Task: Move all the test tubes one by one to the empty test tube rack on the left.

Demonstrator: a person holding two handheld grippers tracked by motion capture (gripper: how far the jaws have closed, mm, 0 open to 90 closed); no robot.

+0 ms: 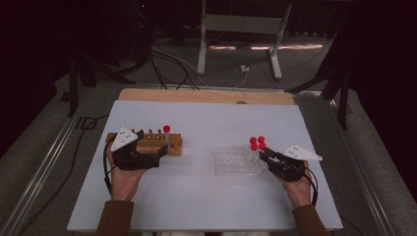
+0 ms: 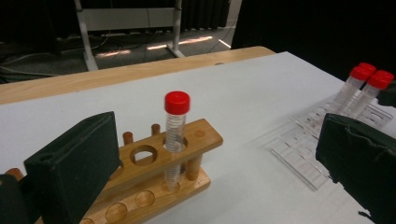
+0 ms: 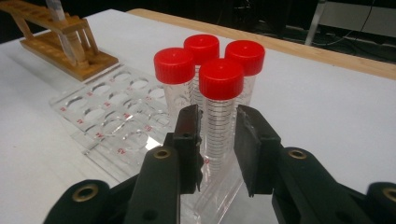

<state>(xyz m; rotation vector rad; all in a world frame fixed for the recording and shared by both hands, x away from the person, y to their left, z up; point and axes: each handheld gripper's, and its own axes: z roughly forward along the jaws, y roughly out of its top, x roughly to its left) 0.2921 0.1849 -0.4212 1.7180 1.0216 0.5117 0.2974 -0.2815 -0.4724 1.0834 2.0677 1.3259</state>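
Clear, light, slippery plastic red-capped tube (image 3: 219, 112): right claw (image 3: 218, 140) clenched mid-barrel, below cap; left claw (image 2: 210, 158) released.

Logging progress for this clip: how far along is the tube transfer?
Done: one red-capped tube stands in the wooden rack, and the left claw is open beside it. In hand: the right claw is shut on the nearest tube in the clear rack. Left: that tube and three more standing there.
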